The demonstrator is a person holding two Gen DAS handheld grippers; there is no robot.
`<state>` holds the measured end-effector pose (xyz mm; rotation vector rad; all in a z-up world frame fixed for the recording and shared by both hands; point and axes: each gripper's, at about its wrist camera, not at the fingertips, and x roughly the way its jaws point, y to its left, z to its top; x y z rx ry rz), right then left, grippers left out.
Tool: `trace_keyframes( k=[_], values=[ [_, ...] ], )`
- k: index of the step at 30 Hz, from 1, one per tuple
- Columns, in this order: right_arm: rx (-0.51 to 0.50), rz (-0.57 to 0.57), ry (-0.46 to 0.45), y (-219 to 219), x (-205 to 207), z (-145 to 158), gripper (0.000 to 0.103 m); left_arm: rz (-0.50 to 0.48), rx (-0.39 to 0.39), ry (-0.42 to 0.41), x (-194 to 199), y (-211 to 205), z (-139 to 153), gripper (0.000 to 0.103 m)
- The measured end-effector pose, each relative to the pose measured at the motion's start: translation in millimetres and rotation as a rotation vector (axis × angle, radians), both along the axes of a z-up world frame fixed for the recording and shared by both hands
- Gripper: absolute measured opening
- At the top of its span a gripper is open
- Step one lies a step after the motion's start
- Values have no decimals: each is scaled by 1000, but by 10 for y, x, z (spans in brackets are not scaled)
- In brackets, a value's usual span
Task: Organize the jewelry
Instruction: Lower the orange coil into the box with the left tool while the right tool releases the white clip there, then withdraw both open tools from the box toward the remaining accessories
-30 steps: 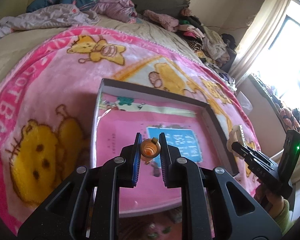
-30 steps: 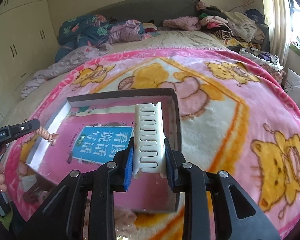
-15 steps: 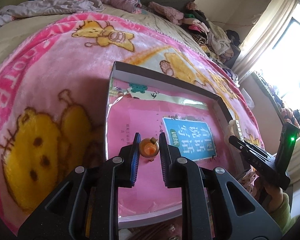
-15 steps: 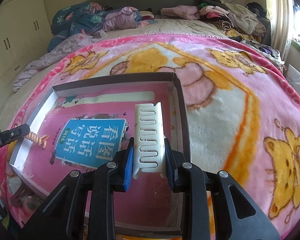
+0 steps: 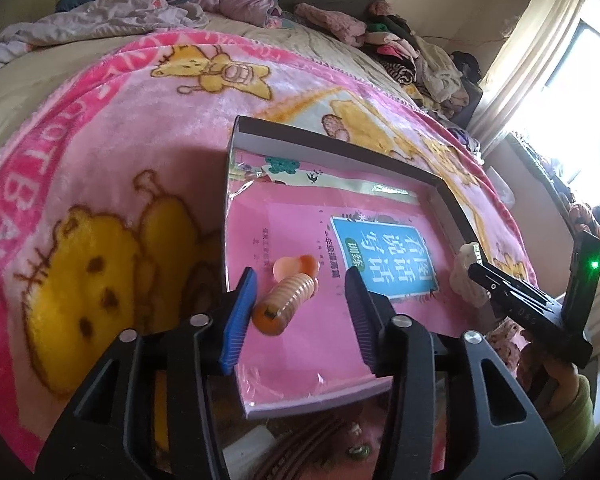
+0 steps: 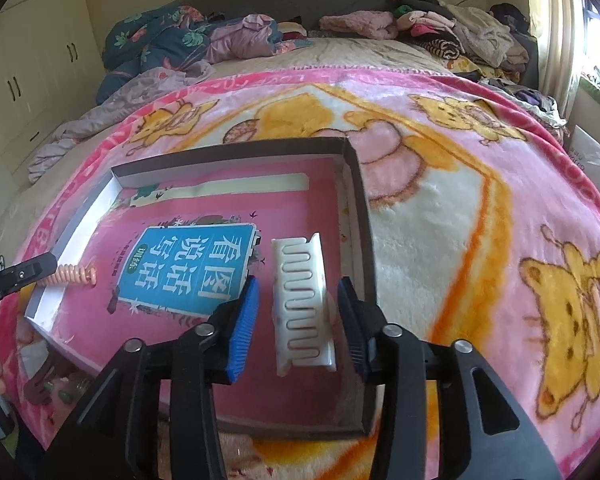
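Note:
A shallow grey box (image 5: 332, 140) lies on the bed with a pink book (image 5: 300, 240) inside it. My left gripper (image 5: 300, 300) is open, and an orange spiral hair tie (image 5: 286, 300) lies loose on the book between its fingers. My right gripper (image 6: 296, 312) is open, and a white hair claw clip (image 6: 302, 300) lies on the book between its fingers, near the box's right wall (image 6: 360, 216). The hair tie also shows in the right wrist view (image 6: 74, 274). The clip also shows in the left wrist view (image 5: 466, 276).
The box rests on a pink cartoon-bear blanket (image 6: 480, 220). Piled clothes and bedding (image 6: 420, 24) lie along the far side of the bed. Other small accessories (image 5: 332, 436) lie in front of the box's near edge. A curtained window (image 5: 560, 60) is at the right.
Both grippers moved over the box and opened. The hair tie and the white clip dropped from their grips onto the book.

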<state>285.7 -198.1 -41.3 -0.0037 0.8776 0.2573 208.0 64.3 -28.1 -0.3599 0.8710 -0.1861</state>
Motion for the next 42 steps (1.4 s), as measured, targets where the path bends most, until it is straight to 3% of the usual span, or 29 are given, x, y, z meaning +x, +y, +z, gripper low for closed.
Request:
trace_keyframes(
  k=[15, 28, 42],
  values=[
    [14, -27, -50, -141, -363, 275, 61, 23, 48, -42, -341, 3, 237, 55],
    [29, -12, -101, -130, -740, 492, 78, 30, 62, -78, -670, -52, 405, 86],
    [40, 57, -124, 18, -1157, 628, 82, 34, 94, -103, -1076, -63, 495, 89]
  ],
)
